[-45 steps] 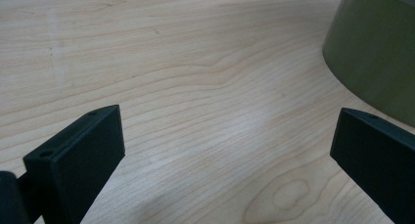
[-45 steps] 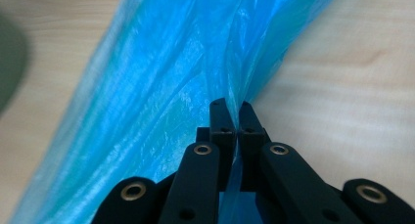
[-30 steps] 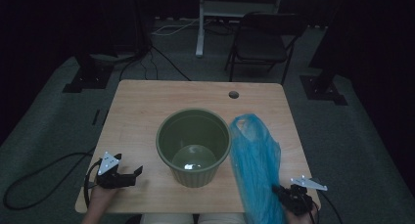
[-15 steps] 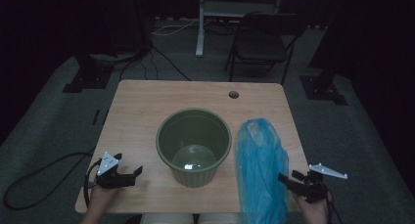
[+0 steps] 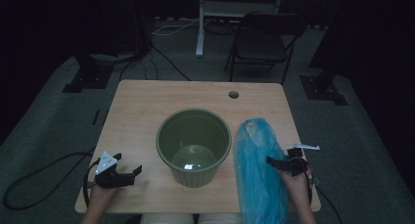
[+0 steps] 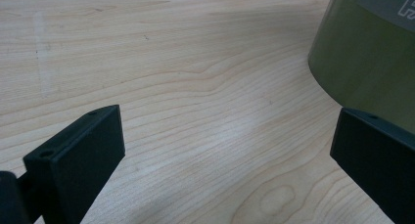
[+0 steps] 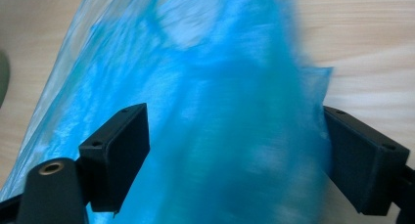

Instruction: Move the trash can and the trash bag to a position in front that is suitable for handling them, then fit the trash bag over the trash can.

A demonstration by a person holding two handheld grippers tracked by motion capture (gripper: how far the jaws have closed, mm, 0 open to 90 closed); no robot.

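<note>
High view: green bin (image 5: 194, 145) upright at mid-table (image 5: 147, 106), used here as the landmark. Just right of the bin, blue plastic bag (image 5: 257, 170) lying flat and stretched toward the near edge, its far end level with the bin's rim. Right of the bag, right gripper (image 5: 280, 164) in a hand, jaws pointed at the bag's edge, just opened wide, the bag let go. Left of the bin and well apart from it, left gripper (image 5: 132, 171) low over the wood, aimed toward the bin. Beyond the bin, a small round hole (image 5: 233, 94) in the tabletop; farther off, a folding chair (image 5: 262, 43) on the floor. Left gripper view: left gripper (image 6: 227, 150) spread wide, nothing between the jaws, bare wood below, bin wall (image 6: 364, 62) at upper right. Right gripper view: right gripper (image 7: 235, 150) released, jaws far apart, blurred blue bag (image 7: 195, 111) lying between them, pads not pressing on it.
</note>
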